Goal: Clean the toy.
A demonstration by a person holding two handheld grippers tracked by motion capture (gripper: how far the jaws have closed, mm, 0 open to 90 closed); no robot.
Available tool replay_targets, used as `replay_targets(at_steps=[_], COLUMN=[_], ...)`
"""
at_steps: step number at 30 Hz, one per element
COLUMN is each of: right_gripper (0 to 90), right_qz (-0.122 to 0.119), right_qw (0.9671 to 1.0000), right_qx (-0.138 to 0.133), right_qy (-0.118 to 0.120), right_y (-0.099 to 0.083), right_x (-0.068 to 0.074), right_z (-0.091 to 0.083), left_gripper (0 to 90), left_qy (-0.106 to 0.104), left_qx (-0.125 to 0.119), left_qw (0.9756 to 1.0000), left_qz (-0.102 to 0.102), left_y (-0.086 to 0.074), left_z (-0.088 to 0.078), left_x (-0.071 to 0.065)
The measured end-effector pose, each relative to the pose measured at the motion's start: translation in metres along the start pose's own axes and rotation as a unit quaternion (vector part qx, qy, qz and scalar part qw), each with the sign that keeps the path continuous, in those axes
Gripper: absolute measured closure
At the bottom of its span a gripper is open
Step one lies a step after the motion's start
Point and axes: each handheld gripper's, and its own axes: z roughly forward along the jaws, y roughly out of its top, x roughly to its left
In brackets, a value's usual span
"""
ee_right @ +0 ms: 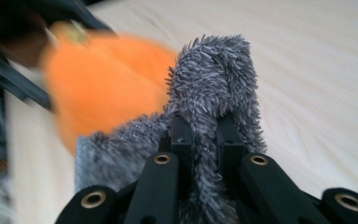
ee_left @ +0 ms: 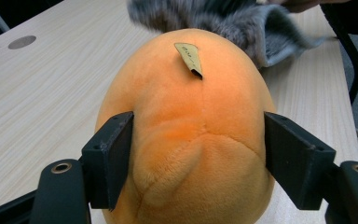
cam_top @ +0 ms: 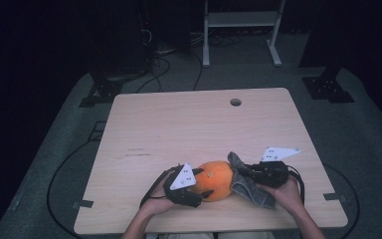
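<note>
An orange plush toy [cam_top: 218, 179] lies near the table's front edge, and a small tan tag [ee_left: 189, 57] sticks up from its top. My left gripper [cam_top: 200, 186] comes at it from the left. In the left gripper view [ee_left: 198, 154] both pads [ee_left: 114, 158] press into the plush's sides. My right gripper [cam_top: 242, 172] is on the toy's right side, shut on a grey shaggy cloth [cam_top: 249, 191]. In the right gripper view [ee_right: 205, 135] the cloth [ee_right: 214, 74] stands up between the closed jaws, against the blurred orange plush [ee_right: 107, 79].
The light wooden table [cam_top: 189, 124] has a round hole [cam_top: 235, 102] near its far edge. Beyond it, on the grey floor, are a white metal frame [cam_top: 241, 20], black stand bases [cam_top: 99, 92] and cables. The person's hands enter at the bottom.
</note>
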Motion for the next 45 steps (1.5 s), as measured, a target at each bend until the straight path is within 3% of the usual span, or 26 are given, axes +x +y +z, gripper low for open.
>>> replay_targets(at_steps=[1, 4, 5, 6, 8, 11, 14, 18, 20, 22, 23, 27, 29, 32, 36, 38, 41, 45], right_gripper=[80.8, 80.6, 80.6, 80.6, 80.6, 80.7, 80.7, 80.7, 80.7, 80.7, 80.7, 80.7, 80.8, 80.8, 80.7, 80.8, 80.7, 80.7], right_qz=[0.000, -0.011, -0.011, -0.025, -0.024, -0.004, 0.010, -0.008, -0.025, -0.036, -0.026, -0.003, 0.001, 0.008, 0.022, 0.013, -0.013, -0.056], right_qw=[1.0000, 0.9976, 0.9976, 0.9979, 0.9983, 0.9999, 0.9999, 0.9977, 0.9965, 0.9976, 0.9982, 0.9987, 0.9988, 0.9994, 0.9995, 0.9990, 0.9960, 0.9971], right_qx=[0.000, -0.046, -0.046, -0.037, -0.031, -0.010, -0.008, -0.054, -0.056, -0.037, -0.032, -0.031, -0.033, -0.028, -0.022, -0.042, -0.073, -0.041], right_qy=[0.000, 0.051, 0.051, 0.048, 0.043, 0.007, -0.004, 0.041, 0.057, 0.046, 0.044, 0.040, 0.035, 0.021, 0.004, 0.011, 0.049, 0.034], right_y=[0.000, 0.010, 0.010, 0.010, 0.008, 0.000, -0.002, 0.011, 0.017, 0.016, 0.013, 0.003, 0.001, -0.003, -0.005, 0.000, 0.014, 0.018], right_x=[0.000, 0.015, 0.015, 0.019, 0.018, 0.006, 0.000, 0.014, 0.024, 0.026, 0.023, 0.011, 0.008, 0.002, -0.004, 0.002, 0.021, 0.035], right_z=[0.000, -0.002, -0.002, 0.001, 0.002, 0.003, -0.002, -0.007, -0.003, 0.003, 0.004, 0.002, 0.000, 0.000, -0.006, -0.012, -0.013, 0.000], left_gripper=[27.7, 26.8, 25.4, 24.5, 24.5, 28.9, 31.8, 32.4, 32.4, 30.4, 26.8, 12.4, 17.0, 28.4, 33.9, 34.8, 36.3, 36.8], left_qy=[0.001, 0.009, 0.009, 0.012, 0.018, 0.025, 0.029, 0.029, 0.029, 0.024, 0.019, 0.018, 0.009, 0.014, 0.019, 0.024, 0.032, 0.034], left_qx=[-0.001, -0.008, -0.008, -0.010, -0.017, -0.018, -0.018, -0.016, -0.015, -0.017, -0.023, -0.022, -0.021, -0.023, -0.024, -0.023, -0.021, -0.018], left_qw=[1.0000, 0.9999, 0.9999, 0.9999, 0.9997, 0.9995, 0.9994, 0.9994, 0.9994, 0.9995, 0.9996, 0.9990, 0.9987, 0.9989, 0.9988, 0.9989, 0.9990, 0.9989], left_qz=[0.000, -0.003, -0.003, -0.003, -0.003, 0.001, 0.003, 0.006, 0.008, 0.008, 0.004, -0.035, -0.047, -0.038, -0.037, -0.033, -0.024, -0.027], left_y=[0.000, 0.000, 0.000, 0.001, 0.002, 0.004, 0.005, 0.007, 0.009, 0.009, 0.009, 0.011, 0.007, 0.007, 0.008, 0.008, 0.010, 0.010], left_z=[0.000, 0.004, 0.004, 0.006, 0.008, 0.009, 0.009, 0.011, 0.011, 0.010, 0.009, 0.005, 0.008, 0.008, 0.007, 0.008, 0.010, 0.011], left_x=[0.000, -0.003, -0.003, -0.003, -0.005, -0.007, -0.007, -0.009, -0.010, -0.010, -0.009, 0.000, 0.002, 0.000, 0.000, -0.001, -0.004, -0.006])
